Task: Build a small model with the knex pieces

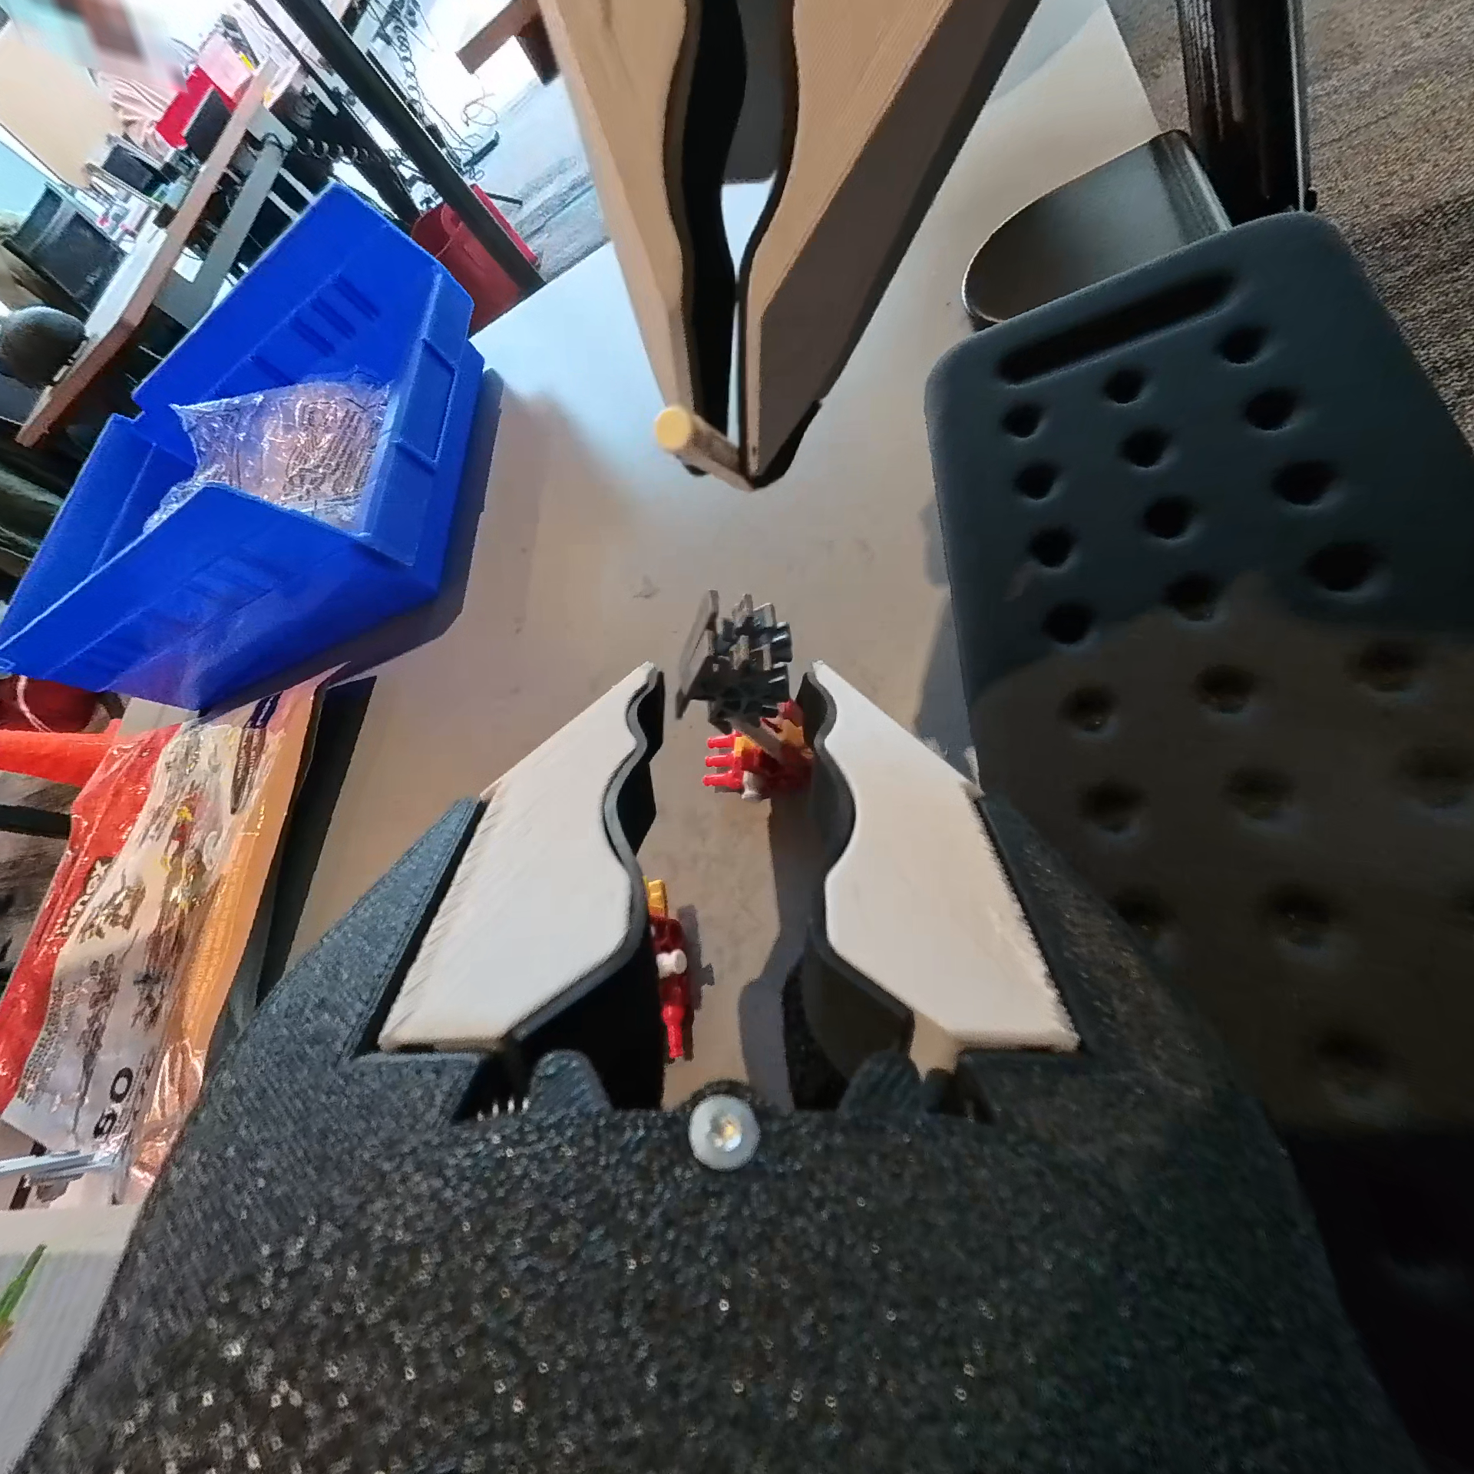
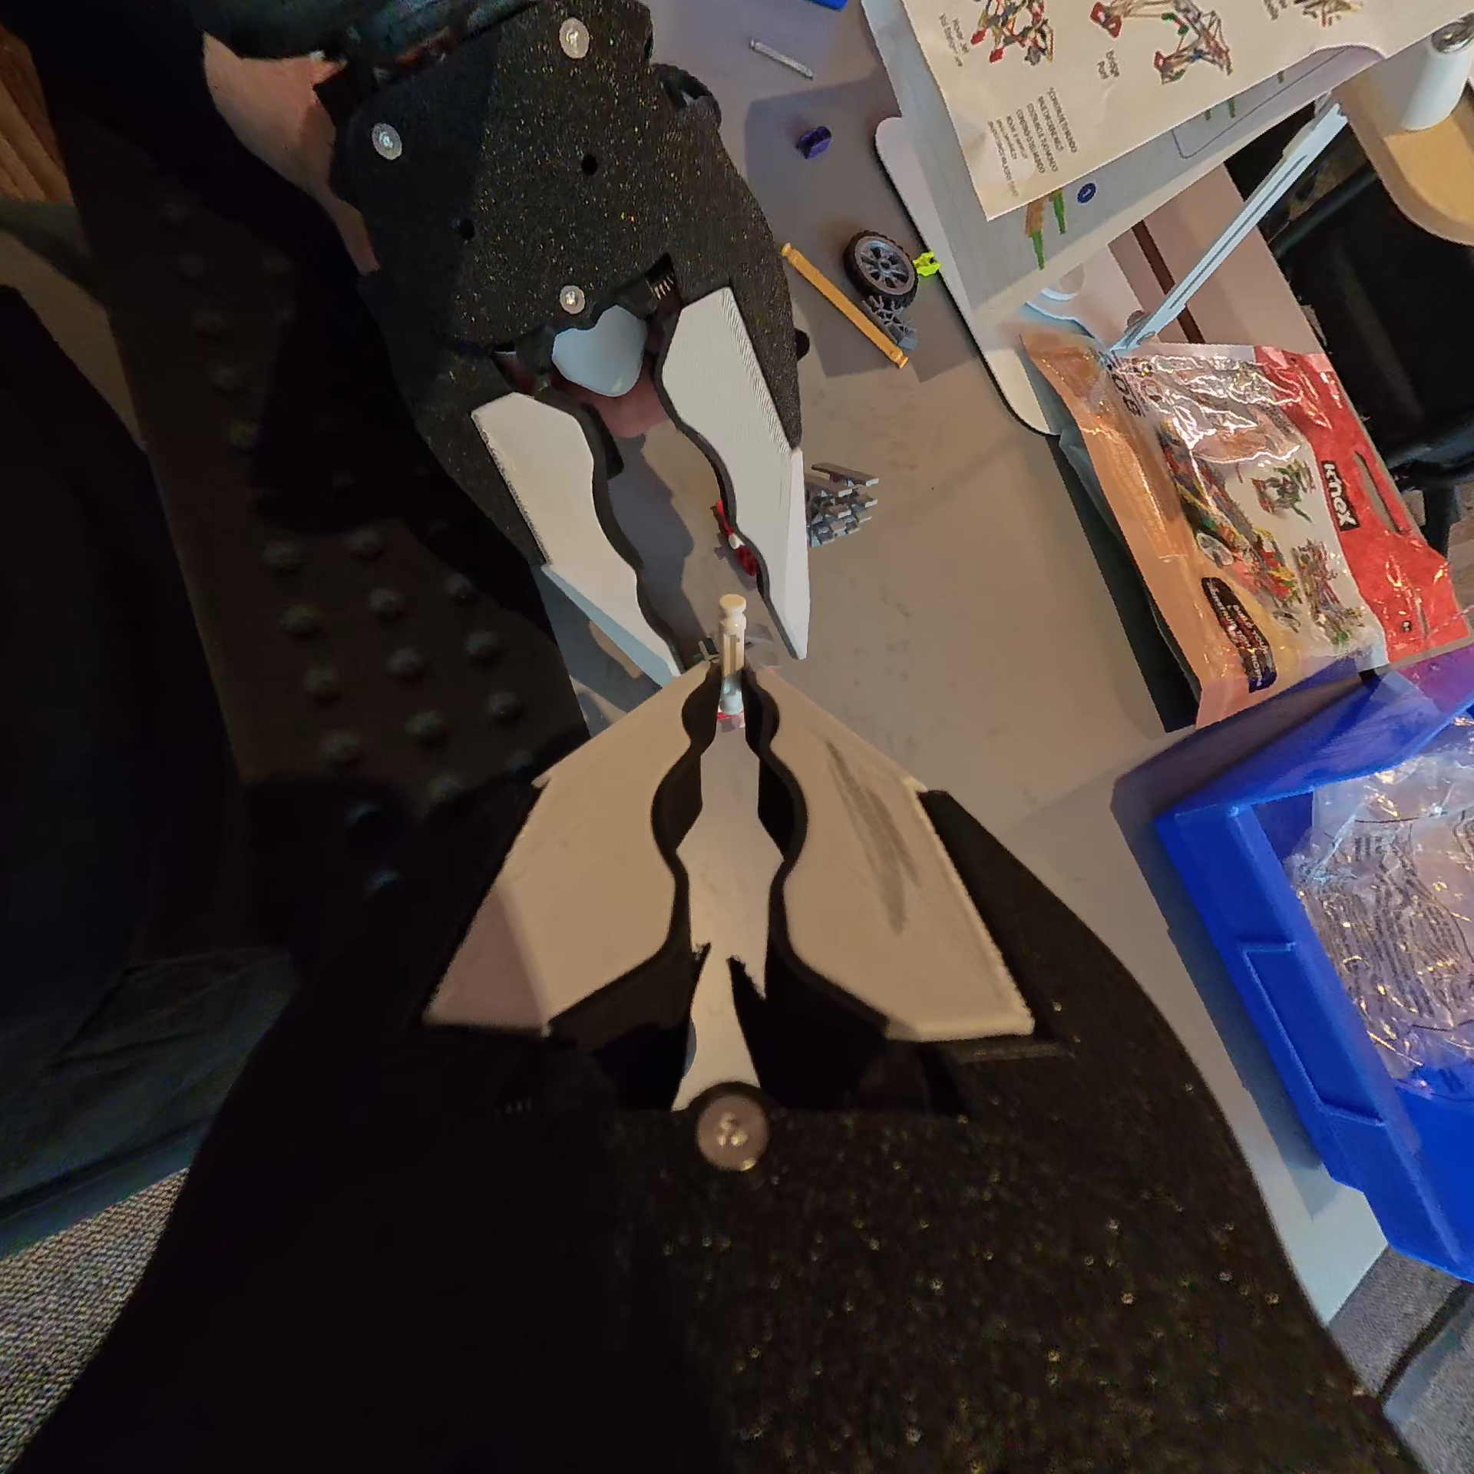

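**White rod pinched at the fingertips, loose parts on the table**

White plastic is the material at the centre of the scene: a short white rod [image 2: 731, 638] with a knobbed end stands nearly upright, clamped between the tips of the right gripper [image 2: 727, 687], whose fingers are closed on its lower shaft. In the left wrist view the same gripper [image 1: 722, 459] enters from 12 o'clock, and only the rod's round end shows at its tip.

The left gripper [image 1: 734, 686] is spread and grips nothing. Between its fingertips, resting on the table [image 1: 558, 558], lie a grey connector cluster [image 1: 738, 658] and a red-and-yellow sub-assembly [image 1: 754, 762]; the right finger appears to touch the red part, though contact cannot be confirmed. A second red piece [image 1: 670, 965] lies farther back, beside the left finger.

At 10 o'clock in the left wrist view sits a blue bin [image 1: 263, 494] holding a clear bag; at 8 o'clock, a printed parts bag [image 1: 151, 893]. In the right wrist view, at 1 o'clock, lie a yellow rod [image 2: 841, 303] and a small wheel [image 2: 881, 267].

Handling, by judgement: the rod looks light, stiff and smooth — liable to pivot or slip if pinched near one end. A mid-shaft hold, leaving the knobbed end free, seems soundest. The clustered parts look rigid but snap-fitted, so they are best taken across the flat connector faces.
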`<state>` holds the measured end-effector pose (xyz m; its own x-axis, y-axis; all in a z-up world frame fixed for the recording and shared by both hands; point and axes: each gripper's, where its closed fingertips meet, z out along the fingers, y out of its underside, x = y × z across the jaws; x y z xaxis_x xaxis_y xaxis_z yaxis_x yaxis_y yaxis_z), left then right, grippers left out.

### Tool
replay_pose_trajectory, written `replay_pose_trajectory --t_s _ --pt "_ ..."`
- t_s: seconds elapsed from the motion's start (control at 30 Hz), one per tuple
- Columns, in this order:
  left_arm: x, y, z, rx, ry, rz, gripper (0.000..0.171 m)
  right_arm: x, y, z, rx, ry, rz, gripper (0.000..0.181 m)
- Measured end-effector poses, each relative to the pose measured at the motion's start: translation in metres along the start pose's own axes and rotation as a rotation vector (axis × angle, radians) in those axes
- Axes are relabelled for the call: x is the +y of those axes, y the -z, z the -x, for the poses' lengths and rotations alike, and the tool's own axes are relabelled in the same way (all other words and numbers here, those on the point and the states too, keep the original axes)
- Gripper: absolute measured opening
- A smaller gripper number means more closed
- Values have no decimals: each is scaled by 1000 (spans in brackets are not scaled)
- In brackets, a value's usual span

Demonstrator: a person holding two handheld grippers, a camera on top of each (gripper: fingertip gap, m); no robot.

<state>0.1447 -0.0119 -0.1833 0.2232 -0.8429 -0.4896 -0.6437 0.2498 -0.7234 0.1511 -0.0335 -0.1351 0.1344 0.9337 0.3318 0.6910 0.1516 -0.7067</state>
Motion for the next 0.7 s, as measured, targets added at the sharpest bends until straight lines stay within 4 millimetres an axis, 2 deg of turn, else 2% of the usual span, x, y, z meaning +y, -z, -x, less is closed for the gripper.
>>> replay_pose_trajectory --t_s 0.37,0.57,0.7 --pt "-1 8 -1 22 41 -22 36 2 -1 4 0 54 56 5" --pt "-1 9 0 22 44 -26 36 10 -12 5 3 120 148 5" --pt "-9 15 1 8 34 -68 37 13 -17 5 20 163 190 5"
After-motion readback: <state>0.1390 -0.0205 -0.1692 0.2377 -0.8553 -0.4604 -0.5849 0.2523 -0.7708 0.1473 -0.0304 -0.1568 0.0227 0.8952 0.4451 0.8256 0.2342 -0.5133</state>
